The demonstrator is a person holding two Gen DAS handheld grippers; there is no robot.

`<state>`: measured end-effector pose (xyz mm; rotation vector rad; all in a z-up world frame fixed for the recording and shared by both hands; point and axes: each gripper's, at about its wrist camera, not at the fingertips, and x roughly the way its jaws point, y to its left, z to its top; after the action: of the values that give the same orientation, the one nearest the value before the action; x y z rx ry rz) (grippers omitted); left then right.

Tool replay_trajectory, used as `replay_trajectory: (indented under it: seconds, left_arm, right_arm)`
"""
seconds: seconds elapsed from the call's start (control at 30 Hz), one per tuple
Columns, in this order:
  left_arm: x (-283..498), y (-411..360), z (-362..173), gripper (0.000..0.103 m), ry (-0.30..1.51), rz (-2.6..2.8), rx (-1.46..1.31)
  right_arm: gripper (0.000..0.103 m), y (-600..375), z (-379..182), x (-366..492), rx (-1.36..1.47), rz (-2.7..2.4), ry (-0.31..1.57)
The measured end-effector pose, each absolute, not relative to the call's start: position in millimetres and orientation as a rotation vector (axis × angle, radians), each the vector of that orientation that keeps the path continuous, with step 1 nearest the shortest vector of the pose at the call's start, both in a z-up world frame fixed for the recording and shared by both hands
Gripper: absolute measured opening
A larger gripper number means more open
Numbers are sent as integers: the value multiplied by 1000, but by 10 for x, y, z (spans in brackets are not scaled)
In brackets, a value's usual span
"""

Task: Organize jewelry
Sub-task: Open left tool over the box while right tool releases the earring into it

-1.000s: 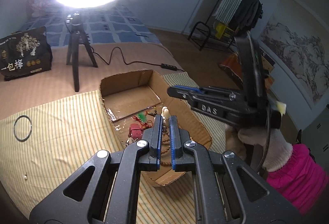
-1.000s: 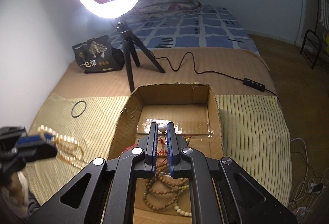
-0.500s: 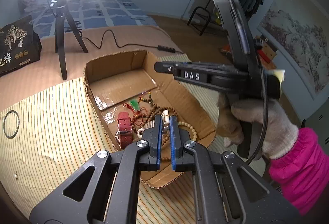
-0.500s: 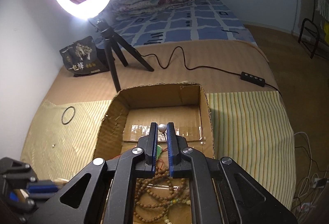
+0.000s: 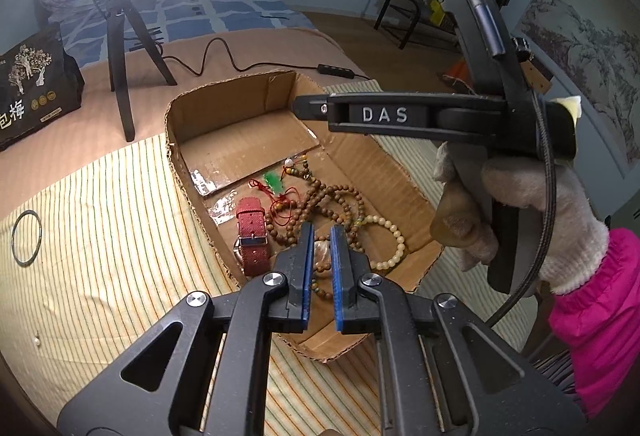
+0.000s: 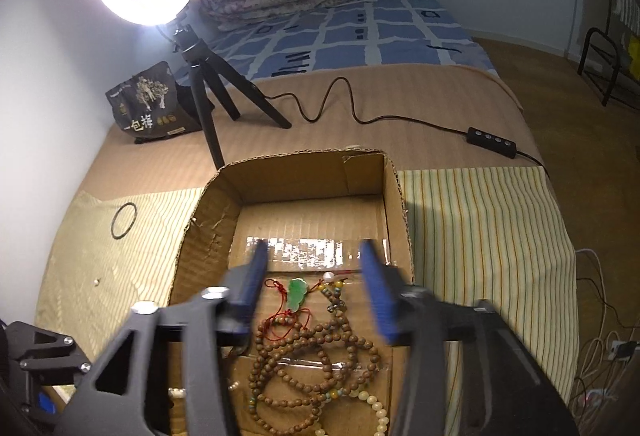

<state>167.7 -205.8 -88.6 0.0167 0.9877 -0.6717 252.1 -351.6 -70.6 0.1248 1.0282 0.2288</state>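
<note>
Right wrist view: right gripper (image 6: 316,288) hangs over the open brown cardboard box (image 6: 394,196), pointing steeply down. Its jaws have just been opening and now stand about half apart; blue pads blurred, nothing between them. Directly below the gap lie the green jade pendant on red cord (image 6: 298,292) and a small white pearl bead (image 6: 329,276), both on the box floor; I read that as a fresh drop, not a grip.

Left wrist view: left gripper (image 5: 320,256) sits over the near end of the same box, jaws nearly shut with a thin slot. Pale amber beads (image 5: 322,250) show through the slot, on the floor or pinched I cannot tell.

Key relation: the one piece outside the box is the thin dark ring bangle (image 5: 26,238), flat on the striped yellow cloth (image 5: 100,236), well left of the box. The left gripper is nearer; likely its pick. Also in the box: brown wooden bead strands (image 6: 316,356), cream bead bracelet (image 5: 390,242), red woven watch strap (image 5: 252,232).
</note>
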Motion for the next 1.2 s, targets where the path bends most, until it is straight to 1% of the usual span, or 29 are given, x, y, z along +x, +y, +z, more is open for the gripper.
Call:
replay_trajectory:
  seconds: [0.03,0.07,0.13,0.23,0.47,0.53,0.57,0.87,1.2]
  left_arm:
    - [1673,-2056,-889,16,987,-668,21]
    - [1668,-2051,-888,29,984,-664,24]
    - [1658,-2035,-878,40,974,-658,22]
    - [1659,-2017,-864,40,970,-650,24]
    - [1650,-2000,-860,40,972,-640,33]
    - [1635,-1995,-856,40,970,-640,38]
    - [1628,-1989,-854,40,968,-639,40]
    - [1592,-1788,-821,40,962,-607,43]
    - [1592,-1271,-776,40,952,-513,25]
  right_arm:
    - [57,-3519,-702,2520,124,224,1028]
    - [57,-3522,-700,2522,123,219,1029]
    - [59,-3529,-701,2525,120,205,1035]
    - [64,-3536,-705,2519,117,192,1040]
    - [66,-3528,-682,2500,111,175,1049]
    - [72,-3519,-669,2483,104,170,1045]
    - [73,-3514,-659,2472,99,166,1042]
    - [73,-3495,-542,2381,106,162,1017]
    - [73,-3324,-387,2282,100,189,973]
